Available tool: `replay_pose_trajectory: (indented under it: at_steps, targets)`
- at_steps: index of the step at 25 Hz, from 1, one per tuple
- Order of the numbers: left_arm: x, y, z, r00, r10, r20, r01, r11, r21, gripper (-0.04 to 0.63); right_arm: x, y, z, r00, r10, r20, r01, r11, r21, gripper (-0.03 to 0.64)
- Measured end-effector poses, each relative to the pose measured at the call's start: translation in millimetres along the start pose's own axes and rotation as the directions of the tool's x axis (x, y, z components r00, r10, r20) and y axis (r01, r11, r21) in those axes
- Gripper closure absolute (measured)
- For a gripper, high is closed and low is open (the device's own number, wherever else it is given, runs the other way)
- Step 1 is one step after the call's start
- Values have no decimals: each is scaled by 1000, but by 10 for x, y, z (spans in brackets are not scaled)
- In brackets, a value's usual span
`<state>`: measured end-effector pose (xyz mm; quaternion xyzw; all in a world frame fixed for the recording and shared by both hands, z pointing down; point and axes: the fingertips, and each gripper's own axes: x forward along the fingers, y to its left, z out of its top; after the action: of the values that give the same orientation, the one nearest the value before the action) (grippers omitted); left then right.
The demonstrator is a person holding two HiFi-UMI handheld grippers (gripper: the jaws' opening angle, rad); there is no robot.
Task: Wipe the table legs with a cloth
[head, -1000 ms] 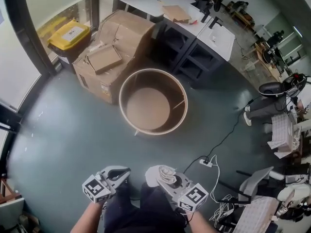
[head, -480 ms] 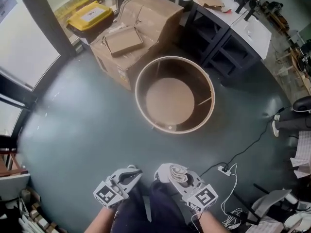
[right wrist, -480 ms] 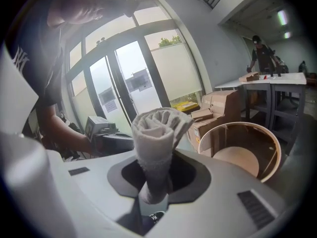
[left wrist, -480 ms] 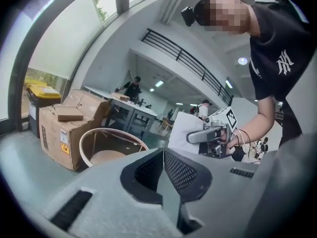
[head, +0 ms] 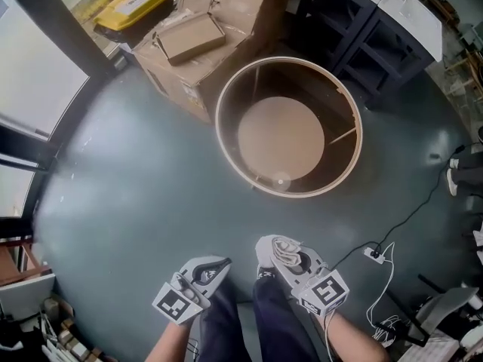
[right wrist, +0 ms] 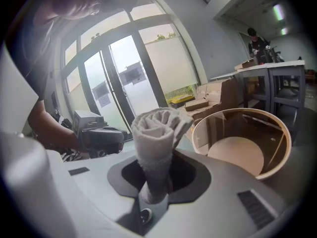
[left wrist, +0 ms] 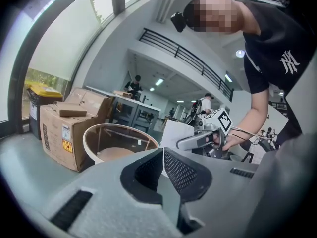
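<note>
A round table with a pale wooden rim, a clear top and a lower round shelf stands on the grey floor ahead of me. Thin wooden legs show through the top. My right gripper is shut on a rolled white cloth, which sticks up between the jaws. My left gripper is shut with nothing in it, its meshed pads pressed together. Both grippers are held low near my legs, well short of the table.
Cardboard boxes sit against the table's far left side, with a yellow-lidded bin behind them. Dark desks stand at the far right. A power strip and cables lie on the floor to my right.
The table has come nearer and larger in the head view as I step towards it. Both grippers keep their hold and their places by my legs.
</note>
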<state>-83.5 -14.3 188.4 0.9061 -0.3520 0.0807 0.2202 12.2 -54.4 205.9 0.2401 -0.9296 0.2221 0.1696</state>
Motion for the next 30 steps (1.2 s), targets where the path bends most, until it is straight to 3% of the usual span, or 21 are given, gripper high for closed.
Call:
replay_pose_trajectory:
  at_steps: [7,12,15,17,20,27,30]
  targets:
    - [52,456,-297,997,-77,10,77,997,22,586,461,-150,-266,1000,-25,-6,24,991,-129,538]
    - [156,600,-439,987,-159,-6,159,985,66,586,600,-165,-312,1000,-15,-5,13,934,-358,538]
    - [139,647,-485,988,-153,-7,153,987,43,586,514,-269,-299,996,-48,73,63,970,-235,538]
    - [127,747,-515,992,-122,-8,123,992,28,586,484,-408,-374,996,-63,56,73,980,-185,538]
    - [191,880,-591,995,-96,-5,96,992,77,586,573,-593,-408,998,-32,50,42,975,-220,538]
    - [498,723,-862,992,-125,-29,129,979,157,586,458,-854,-644,996,60,65,-40,961,-274,538]
    - [585,600,-953,990,-134,-34,138,973,187,586,295,-890,-791,989,136,60,-119,965,-234,538]
